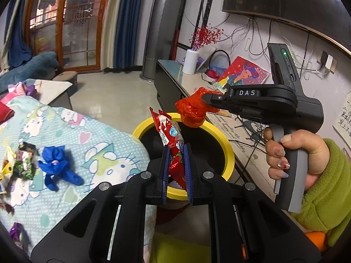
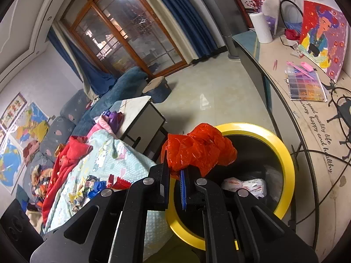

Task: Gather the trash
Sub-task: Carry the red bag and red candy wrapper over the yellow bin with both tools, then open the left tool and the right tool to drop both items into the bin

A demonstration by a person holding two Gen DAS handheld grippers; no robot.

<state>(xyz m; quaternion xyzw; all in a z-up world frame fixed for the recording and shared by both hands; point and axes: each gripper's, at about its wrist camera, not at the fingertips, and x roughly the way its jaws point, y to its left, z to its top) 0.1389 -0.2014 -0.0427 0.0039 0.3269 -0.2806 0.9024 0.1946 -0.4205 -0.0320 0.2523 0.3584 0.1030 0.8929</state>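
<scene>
My left gripper is shut on a red snack wrapper and holds it over the near rim of a yellow-rimmed black bin. My right gripper is shut on a crumpled red plastic bag; it also shows in the left wrist view, above the bin's far rim. The bin holds white wrappers. A blue plastic scrap and several crumpled wrappers lie on the Hello Kitty blanket.
A long TV console with a white vase, a painting and a colour tray runs along the right wall. A low table and blue sofa stand beyond the blanket. Tiled floor lies between.
</scene>
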